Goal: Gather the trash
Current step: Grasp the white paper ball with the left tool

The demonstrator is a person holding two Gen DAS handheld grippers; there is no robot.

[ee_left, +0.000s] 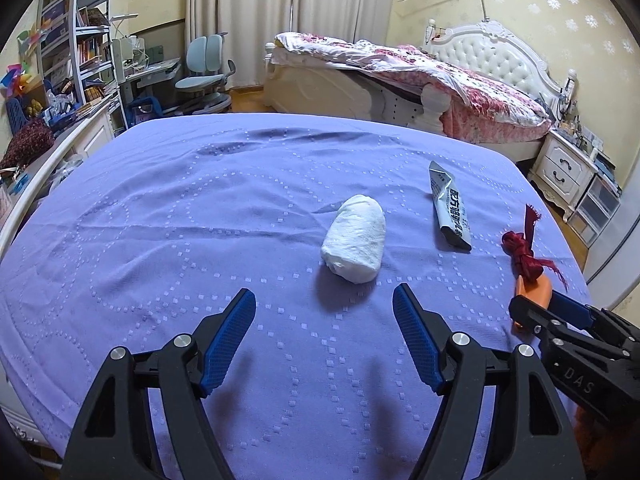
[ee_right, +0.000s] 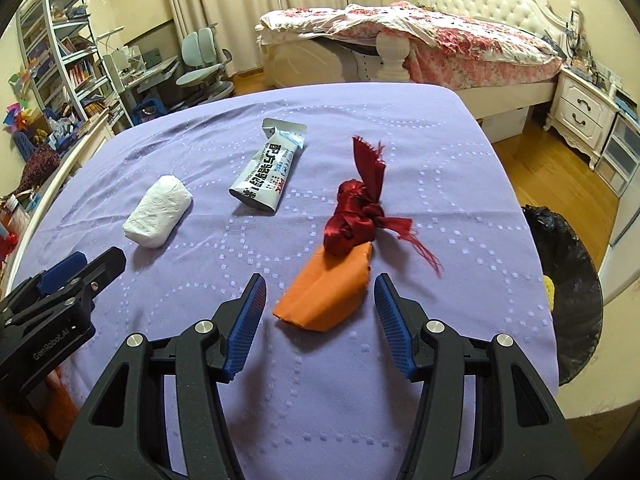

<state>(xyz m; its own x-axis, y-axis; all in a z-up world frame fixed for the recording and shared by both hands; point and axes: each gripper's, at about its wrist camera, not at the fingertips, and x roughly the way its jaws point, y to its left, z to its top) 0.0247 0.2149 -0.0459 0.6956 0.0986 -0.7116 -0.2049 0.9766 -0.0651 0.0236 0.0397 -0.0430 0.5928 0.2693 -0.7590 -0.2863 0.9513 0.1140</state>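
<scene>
Left tool (ee_left: 324,300): jaws spread and empty; I'm aiming them at the white paper wad (ee_left: 354,239), which lies just ahead.
Right tool (ee_right: 320,290): released, straddling the orange wrapper's (ee_right: 326,294) near end.
Red ribbon knot (ee_right: 358,216): rests on the wrapper's far end.
Silver sachet (ee_right: 268,168): lies between wad and ribbon.
Black bin bag (ee_right: 568,280): open beside the purple bed (ee_right: 320,400), so drops should be short.

Items counted: one white tissue wad (ee_right: 157,212), one silver sachet (ee_right: 269,170), one red ribbon knot (ee_right: 354,216), one orange wrapper (ee_right: 326,298).
</scene>
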